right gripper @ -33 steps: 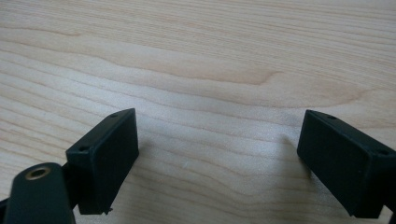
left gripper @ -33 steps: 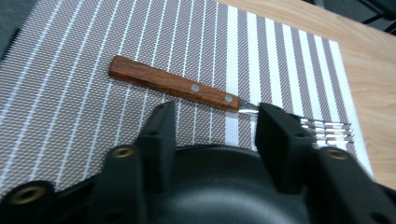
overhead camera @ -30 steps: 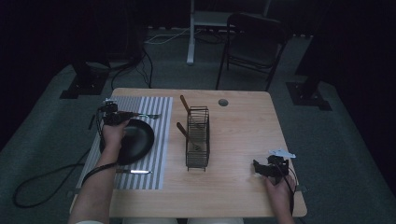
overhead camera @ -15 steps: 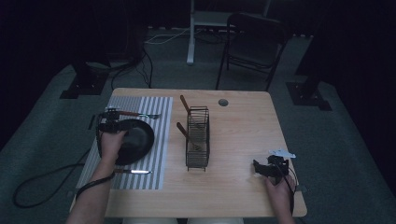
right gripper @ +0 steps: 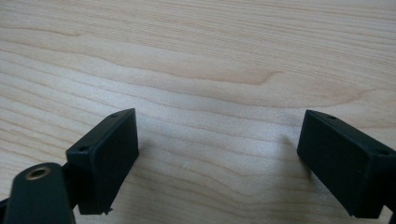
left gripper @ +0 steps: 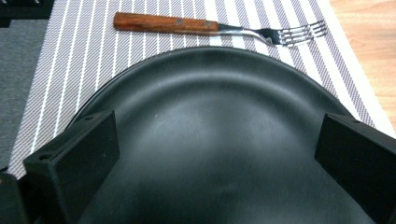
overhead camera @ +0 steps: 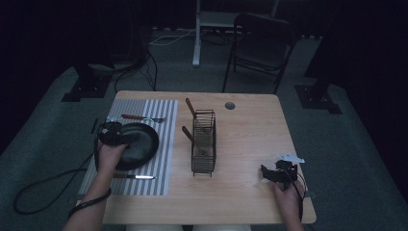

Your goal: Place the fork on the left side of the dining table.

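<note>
left hand-held gripper (overhead camera: 126, 138) drawn back, jaws wide, over smooth round black plate (left gripper: 210, 140), striped mat (left gripper: 70, 56)

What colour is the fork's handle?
Reddish-brown wood, seen best in the left gripper view: fork.

A striped placemat (overhead camera: 161, 144) covers the left part of the table (overhead camera: 250, 139); on it a plate (overhead camera: 142, 144) lies between a fork (overhead camera: 142, 117) at its far side and a knife (overhead camera: 134, 177) at its near side. A wire rack (overhead camera: 203, 142) holding two utensils stands just right of the placemat.
</note>
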The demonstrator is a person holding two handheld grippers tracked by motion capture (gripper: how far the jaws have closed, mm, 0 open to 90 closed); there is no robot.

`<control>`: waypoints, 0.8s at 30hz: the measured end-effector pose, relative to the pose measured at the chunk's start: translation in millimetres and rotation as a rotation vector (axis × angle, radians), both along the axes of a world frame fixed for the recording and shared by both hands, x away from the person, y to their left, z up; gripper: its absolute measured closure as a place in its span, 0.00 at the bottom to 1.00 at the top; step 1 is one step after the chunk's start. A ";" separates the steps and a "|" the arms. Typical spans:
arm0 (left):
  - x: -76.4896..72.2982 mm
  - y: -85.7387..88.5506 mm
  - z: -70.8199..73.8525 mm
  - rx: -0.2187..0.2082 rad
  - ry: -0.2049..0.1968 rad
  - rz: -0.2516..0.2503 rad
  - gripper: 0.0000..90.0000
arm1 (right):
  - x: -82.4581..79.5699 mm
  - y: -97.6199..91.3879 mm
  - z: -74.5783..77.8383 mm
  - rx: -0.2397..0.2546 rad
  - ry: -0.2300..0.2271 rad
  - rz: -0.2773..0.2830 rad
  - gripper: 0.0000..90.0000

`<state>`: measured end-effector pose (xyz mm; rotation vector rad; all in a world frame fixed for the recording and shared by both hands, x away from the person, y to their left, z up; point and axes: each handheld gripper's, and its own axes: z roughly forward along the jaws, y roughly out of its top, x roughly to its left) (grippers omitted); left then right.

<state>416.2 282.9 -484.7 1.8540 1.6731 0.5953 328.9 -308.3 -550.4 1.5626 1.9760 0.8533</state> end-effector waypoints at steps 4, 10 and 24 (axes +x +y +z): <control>-10.4 -0.2 0.7 -0.009 -0.007 -0.021 0.00 | 0.0 0.0 0.0 0.000 0.000 0.000 0.14; -30.1 -1.5 3.0 -0.021 -0.027 -0.025 0.00 | 0.0 0.0 0.0 0.000 0.000 0.000 0.14; -78.7 -0.6 -2.3 -0.031 -0.055 -0.084 0.00 | 0.0 0.0 0.0 0.000 0.000 0.000 0.14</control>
